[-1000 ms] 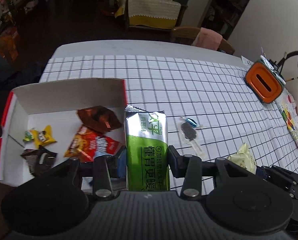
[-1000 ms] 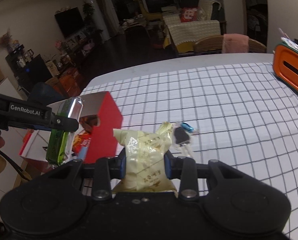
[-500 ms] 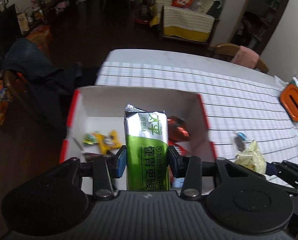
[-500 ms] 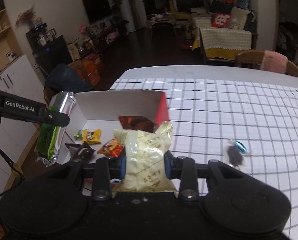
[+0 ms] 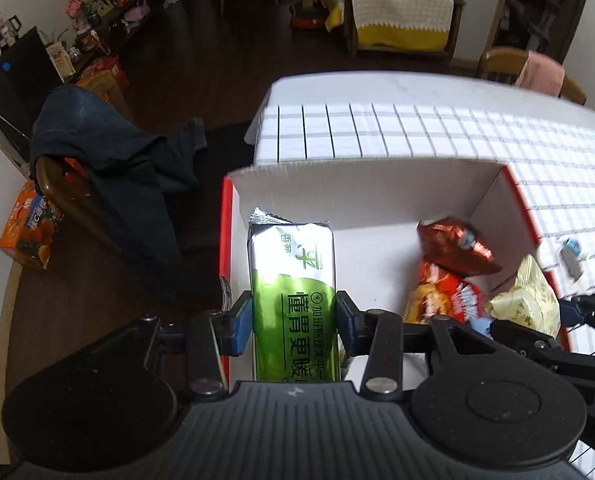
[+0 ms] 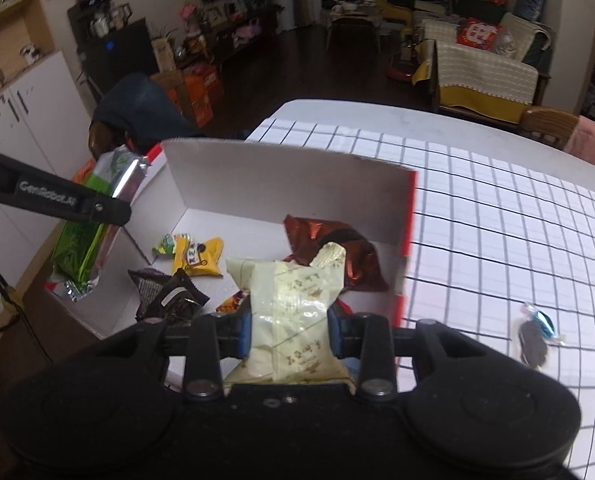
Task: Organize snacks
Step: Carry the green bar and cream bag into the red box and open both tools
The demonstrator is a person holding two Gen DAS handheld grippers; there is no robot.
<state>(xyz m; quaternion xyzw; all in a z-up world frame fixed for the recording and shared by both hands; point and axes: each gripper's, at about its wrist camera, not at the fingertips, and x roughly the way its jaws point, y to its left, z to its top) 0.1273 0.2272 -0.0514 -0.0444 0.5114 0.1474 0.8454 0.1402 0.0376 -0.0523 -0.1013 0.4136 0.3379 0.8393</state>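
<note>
My left gripper (image 5: 293, 316) is shut on a green and silver biscuit pack (image 5: 291, 280) and holds it over the left edge of the open white box with red sides (image 5: 361, 196). The pack also shows in the right wrist view (image 6: 93, 224). My right gripper (image 6: 291, 330) is shut on a pale yellow snack bag (image 6: 293, 312) above the box's near right part (image 6: 289, 184). The bag also shows in the left wrist view (image 5: 525, 300). Inside the box lie a brown foil pack (image 6: 337, 252), a yellow candy (image 6: 197, 258), a dark wrapper (image 6: 165, 292) and a red-orange pack (image 5: 445, 298).
A small dark candy with a blue end (image 6: 535, 334) lies on the checked tablecloth (image 6: 497, 220) right of the box. A chair draped with a dark jacket (image 5: 109, 168) stands left of the table. An orange carton (image 5: 29, 228) sits on the floor.
Both grippers moved left with their snacks. The left one now hangs over the box's left edge, the right one over the box's near right part.
</note>
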